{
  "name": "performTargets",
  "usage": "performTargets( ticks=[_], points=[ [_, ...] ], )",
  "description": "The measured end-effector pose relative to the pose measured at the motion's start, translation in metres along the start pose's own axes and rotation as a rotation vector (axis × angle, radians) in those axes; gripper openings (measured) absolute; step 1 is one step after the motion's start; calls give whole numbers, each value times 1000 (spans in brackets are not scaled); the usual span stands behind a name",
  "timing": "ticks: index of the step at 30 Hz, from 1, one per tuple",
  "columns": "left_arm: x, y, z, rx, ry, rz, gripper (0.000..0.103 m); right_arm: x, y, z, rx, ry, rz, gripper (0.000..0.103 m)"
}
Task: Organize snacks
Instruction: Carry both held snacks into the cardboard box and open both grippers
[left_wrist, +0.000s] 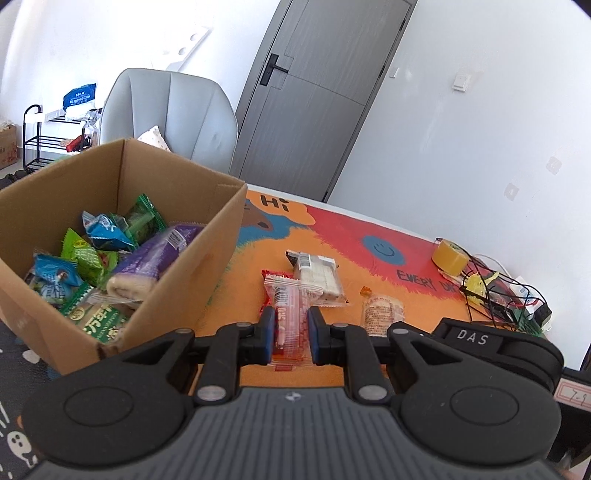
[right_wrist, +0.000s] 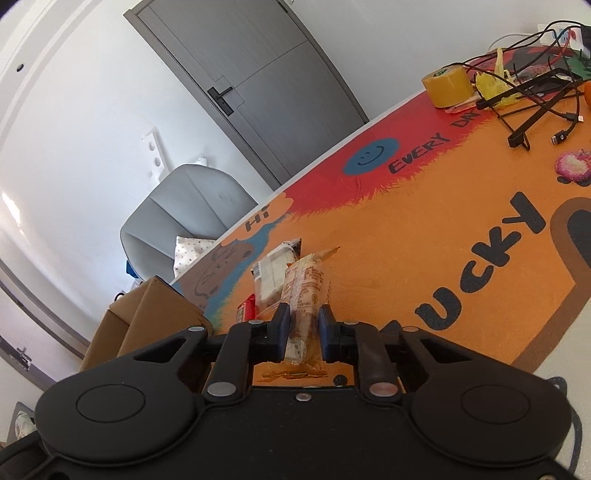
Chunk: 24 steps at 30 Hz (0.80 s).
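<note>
While the left gripper (left_wrist: 291, 325) clamps a red snack packet (left_wrist: 290, 314) beside the cardboard box (left_wrist: 207, 258), the right gripper (right_wrist: 302, 328) clamps an orange-wrapped snack (right_wrist: 304, 291) above the mat (right_wrist: 424, 240).

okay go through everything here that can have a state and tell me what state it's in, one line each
Left claw: shut on the red snack packet.
Right claw: shut on the tan snack packet.
Cardboard box: open, holding snacks.
White wafer packet: sealed, lying on the mat.
Door: closed.
Tape roll: lying flat.
</note>
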<state>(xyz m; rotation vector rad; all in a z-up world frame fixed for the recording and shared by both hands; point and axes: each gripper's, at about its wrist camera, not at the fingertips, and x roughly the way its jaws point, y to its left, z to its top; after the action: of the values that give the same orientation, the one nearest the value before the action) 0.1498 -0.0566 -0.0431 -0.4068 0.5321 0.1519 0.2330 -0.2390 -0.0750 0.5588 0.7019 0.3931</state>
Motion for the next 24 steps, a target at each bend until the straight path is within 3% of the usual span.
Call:
performTargets(
  ticks=[10,24],
  points=[
    [-38,13,20,-11,-98,-4,18,-25,35,6,-38,-48,99,18],
    [-60,57,41,-43,-169,53,18,-16,86,-1,-101,-42,184,18]
  ],
)
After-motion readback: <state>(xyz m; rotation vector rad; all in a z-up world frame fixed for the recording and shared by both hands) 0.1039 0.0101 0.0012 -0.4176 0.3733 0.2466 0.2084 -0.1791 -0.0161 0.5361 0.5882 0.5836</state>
